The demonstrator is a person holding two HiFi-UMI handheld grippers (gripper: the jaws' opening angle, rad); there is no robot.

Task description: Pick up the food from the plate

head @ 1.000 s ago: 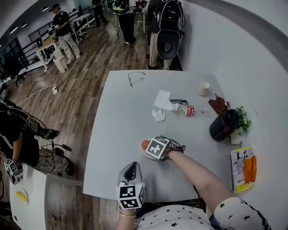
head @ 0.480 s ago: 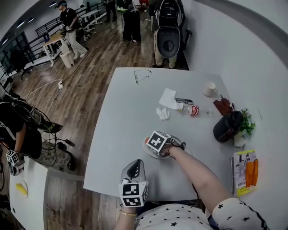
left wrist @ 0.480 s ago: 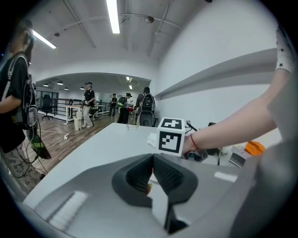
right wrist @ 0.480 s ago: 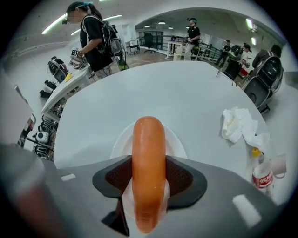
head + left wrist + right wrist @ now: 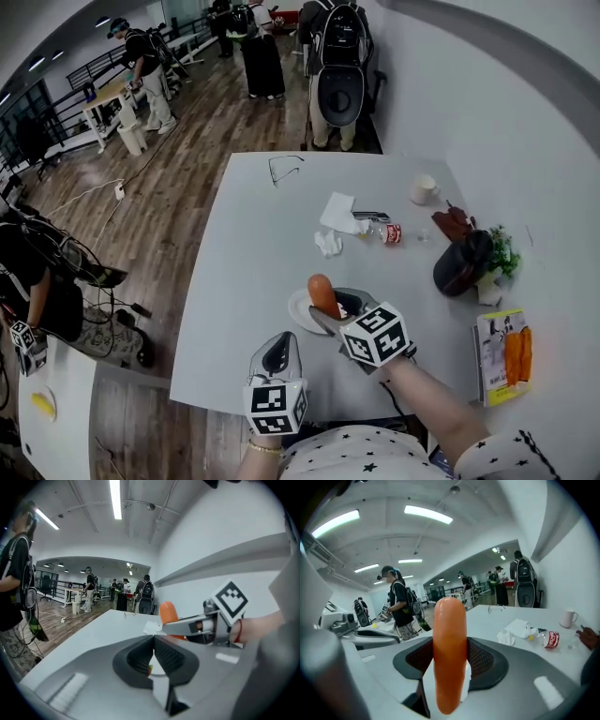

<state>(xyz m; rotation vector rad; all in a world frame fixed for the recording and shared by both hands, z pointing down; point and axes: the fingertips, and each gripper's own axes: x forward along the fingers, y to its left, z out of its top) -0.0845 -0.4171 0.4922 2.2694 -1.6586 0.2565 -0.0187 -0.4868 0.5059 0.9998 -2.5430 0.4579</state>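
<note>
The right gripper (image 5: 330,314) grips a sausage (image 5: 322,292) above the plate (image 5: 297,316). The left gripper (image 5: 273,352), closed and empty, is near. Tissues (image 5: 337,212) and a bottle (image 5: 384,232) lie behind.

The left gripper (image 5: 153,641) hangs over the white desk (image 5: 103,623), its fingers (image 5: 139,658) pressed together with nothing between them. Just beyond, the right gripper (image 5: 174,626) reaches in from the right, its marker cube (image 5: 230,600) tilted and an orange sausage (image 5: 168,612) upright at its tip. People (image 5: 87,588) stand far off on a wooden floor (image 5: 49,620).
</note>
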